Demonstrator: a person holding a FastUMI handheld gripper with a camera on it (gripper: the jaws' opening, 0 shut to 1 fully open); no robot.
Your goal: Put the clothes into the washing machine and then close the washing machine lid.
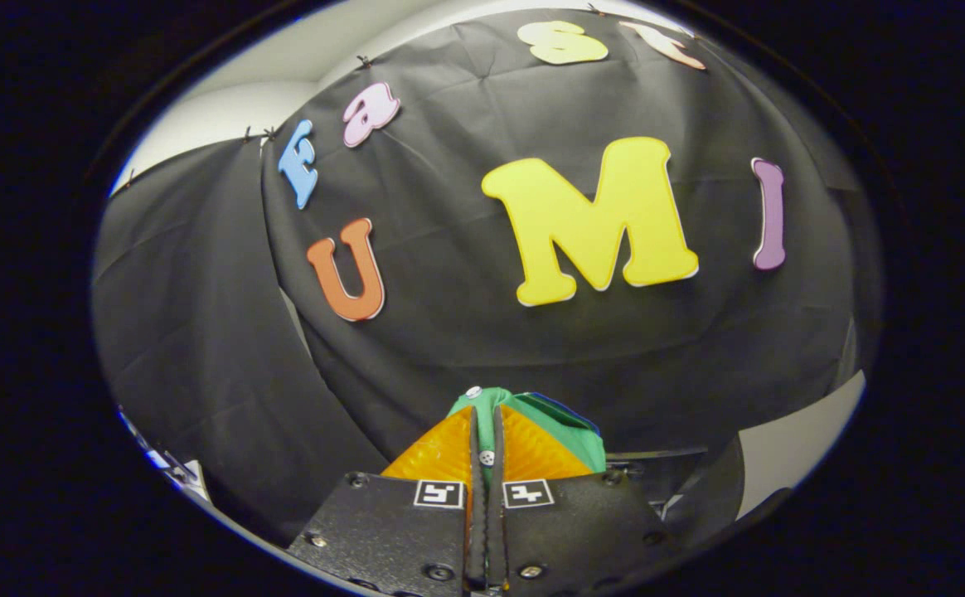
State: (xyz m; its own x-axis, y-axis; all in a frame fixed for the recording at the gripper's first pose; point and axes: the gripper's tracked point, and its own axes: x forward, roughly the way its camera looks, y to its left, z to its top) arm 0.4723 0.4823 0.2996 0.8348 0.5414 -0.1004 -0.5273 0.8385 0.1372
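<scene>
Between the fingers of the tool [487, 452], clamped nearly together on it, sits a green buttoned cloth garment [561, 431], bunching just beyond the tips and held up against the black cloth wall [449, 332]. Carry it with the grip firm, I judge, and release only once it hangs over the washer's opening.

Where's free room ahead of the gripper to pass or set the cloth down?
No bare surface in view. The gripper is shut on the green garment, which sticks out beyond the fingertips. Open air between it and the black cloth wall. Dark edges crowd low beside the garment.
</scene>
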